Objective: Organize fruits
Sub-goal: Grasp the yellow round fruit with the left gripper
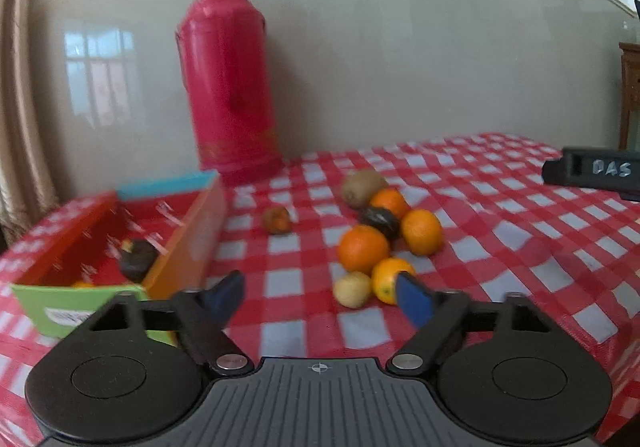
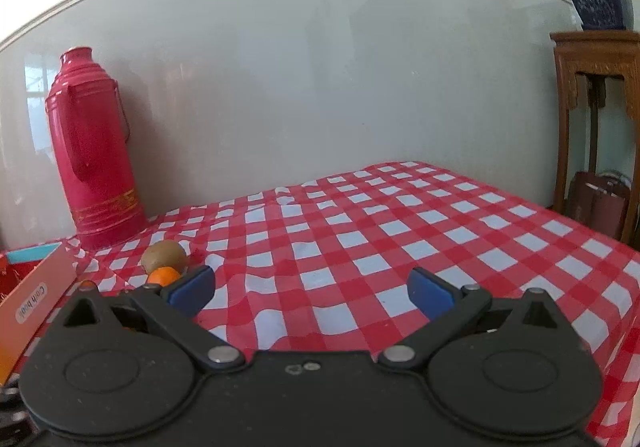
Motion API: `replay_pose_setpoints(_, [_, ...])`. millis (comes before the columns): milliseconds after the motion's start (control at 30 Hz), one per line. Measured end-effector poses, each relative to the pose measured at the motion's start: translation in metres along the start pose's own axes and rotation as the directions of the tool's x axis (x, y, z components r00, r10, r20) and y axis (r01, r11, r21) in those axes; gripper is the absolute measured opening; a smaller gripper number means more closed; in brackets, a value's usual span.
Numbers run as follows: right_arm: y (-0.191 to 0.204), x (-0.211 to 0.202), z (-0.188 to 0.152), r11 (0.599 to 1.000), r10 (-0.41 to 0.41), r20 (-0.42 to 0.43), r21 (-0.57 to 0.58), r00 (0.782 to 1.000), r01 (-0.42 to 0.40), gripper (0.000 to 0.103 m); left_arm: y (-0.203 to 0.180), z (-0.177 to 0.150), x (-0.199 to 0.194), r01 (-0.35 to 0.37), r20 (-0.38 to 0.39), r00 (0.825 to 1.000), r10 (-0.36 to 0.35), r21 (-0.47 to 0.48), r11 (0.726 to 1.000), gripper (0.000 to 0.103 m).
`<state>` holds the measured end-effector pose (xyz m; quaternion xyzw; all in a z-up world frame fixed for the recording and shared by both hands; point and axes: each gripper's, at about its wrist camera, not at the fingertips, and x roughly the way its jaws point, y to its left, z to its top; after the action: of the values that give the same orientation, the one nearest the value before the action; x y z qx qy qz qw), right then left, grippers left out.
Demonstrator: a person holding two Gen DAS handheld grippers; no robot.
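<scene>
box [image 1: 120, 247] at left on checked worktop [image 1: 500, 247], dark fruit [image 1: 138, 261] already inside. left hand-held gripper [image 1: 320, 297] released, nothing between pads, facing fruit pile [image 1: 380, 239] just right of centre. best next pick, by my judgement – nearest orange [image 1: 386, 279] or pale fruit [image 1: 352, 289]; straddle one only, close gently. right hand-held gripper [image 2: 310, 289] released, empty – kiwi [image 2: 164, 255] to its left.

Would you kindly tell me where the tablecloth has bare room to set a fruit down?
Bare cloth lies between the box and the orange cluster, apart from one small dark fruit. The widest free stretch is right of the kiwi, toward the wooden stand. It is crowded around the oranges.
</scene>
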<state>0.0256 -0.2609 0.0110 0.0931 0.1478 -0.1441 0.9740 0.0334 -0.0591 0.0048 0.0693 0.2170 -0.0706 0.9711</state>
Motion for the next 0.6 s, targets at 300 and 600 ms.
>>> replay_pose_setpoints(300, [-0.013, 0.0, 0.001, 0.999, -0.014, -0.004, 0.031, 1.0, 0.014, 0.097, -0.01, 0.001, 0.019, -0.004, -0.033, 0.999, 0.003, -0.021, 1.0, 0.044])
replay_pose_setpoints(600, [-0.017, -0.001, 0.002, 0.998, -0.013, 0.0, 0.054, 1.0, 0.013, 0.097, -0.011, 0.003, 0.031, -0.029, -0.048, 0.998, 0.028, -0.021, 0.999, 0.044])
